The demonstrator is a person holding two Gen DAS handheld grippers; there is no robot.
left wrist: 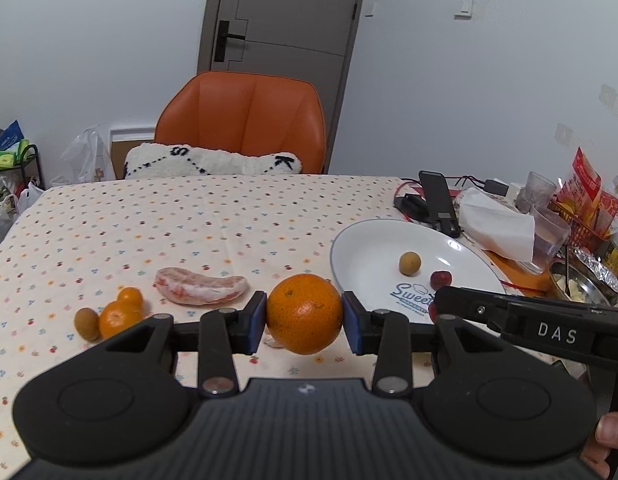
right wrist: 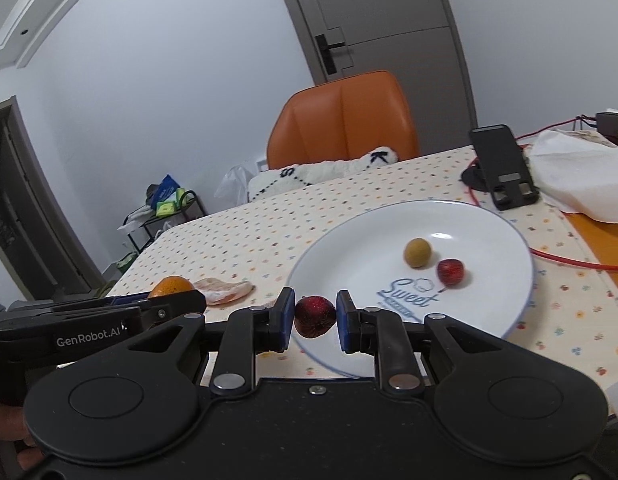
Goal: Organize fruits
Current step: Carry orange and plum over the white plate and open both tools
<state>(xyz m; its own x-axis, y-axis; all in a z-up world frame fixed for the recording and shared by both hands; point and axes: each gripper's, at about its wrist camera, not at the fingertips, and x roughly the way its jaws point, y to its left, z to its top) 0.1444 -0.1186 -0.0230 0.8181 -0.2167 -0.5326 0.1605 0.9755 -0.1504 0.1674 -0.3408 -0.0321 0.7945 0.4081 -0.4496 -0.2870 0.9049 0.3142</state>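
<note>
Blue fingers of the left gripper clamp a large orange above the dotted tablecloth. Beside it, the right gripper pinches a dark red fruit over the white plate's near rim. Farther in, a brown longan and another red fruit lie on the plate.

We see each matte black claw bearing blue pads, silver pivot screws, round side discs (white lettering "DAS" and "GenRobot.AI").
</note>
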